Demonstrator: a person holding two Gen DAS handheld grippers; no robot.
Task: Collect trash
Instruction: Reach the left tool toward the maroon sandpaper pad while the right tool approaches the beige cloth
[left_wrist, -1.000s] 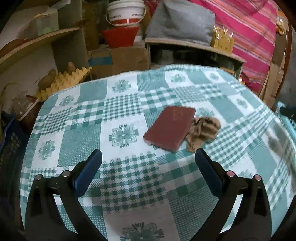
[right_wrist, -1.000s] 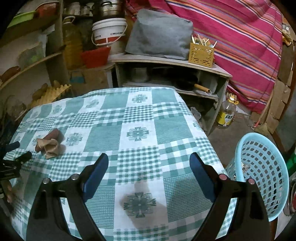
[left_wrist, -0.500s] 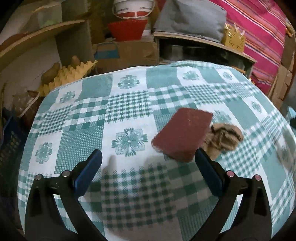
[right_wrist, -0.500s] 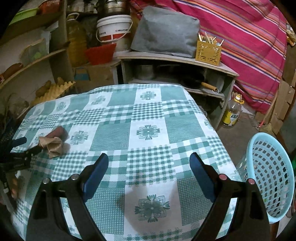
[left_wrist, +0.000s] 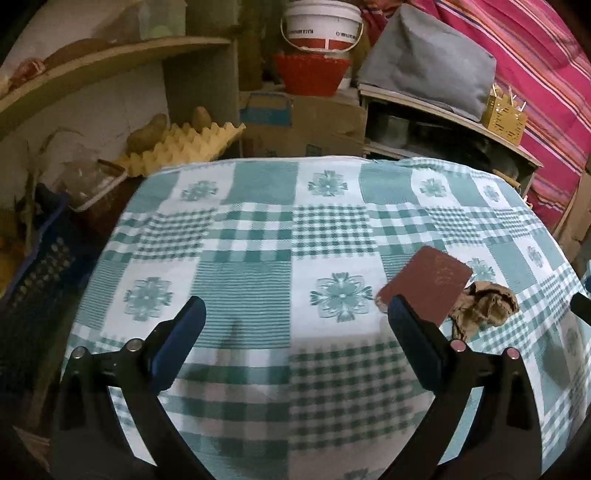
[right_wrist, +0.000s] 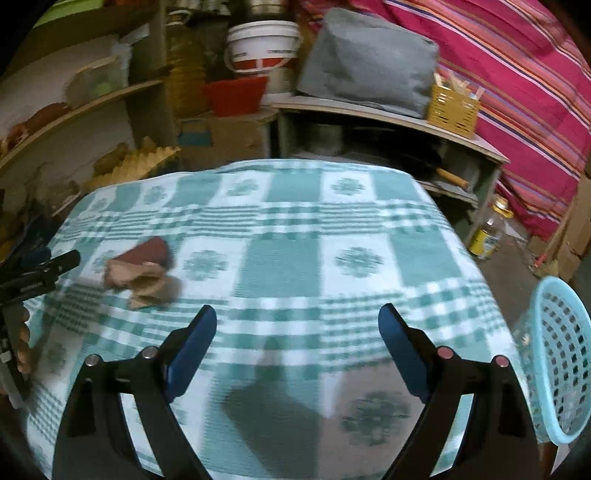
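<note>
We find the left tool (left_wrist: 293, 315) released, its blue pads spread wide above the checked green-and-white surface (left_wrist: 258, 236) and grasping nothing; its right pad overlaps the near corner of a dark red booklet (left_wrist: 430, 282) in that view. The task's thing, a crumpled brown paper wad (left_wrist: 484, 304), lies on the cloth just right of the booklet and touching its edge, toward the right side of the left wrist view. The right tool (right_wrist: 297, 326) is likewise released and carries nothing; in its view the wad (right_wrist: 142, 282) sits at far left, with the booklet (right_wrist: 147, 247) just behind it, and the left tool's tip (right_wrist: 55, 264) reaches in from the left edge nearby. We note open cloth between the right tool's pads and across the middle and right of the surface. The far edge of the surface stands near a cardboard box (left_wrist: 306, 129) and a low shelf unit (right_wrist: 388, 147); the right edge drops toward the floor, where a light blue basket (right_wrist: 561, 354) stands just beside it. A yellow-labelled bottle (right_wrist: 489, 232) stands on the floor beyond. A white bucket (left_wrist: 323, 22) carries a red band with printing too small to read.
</note>
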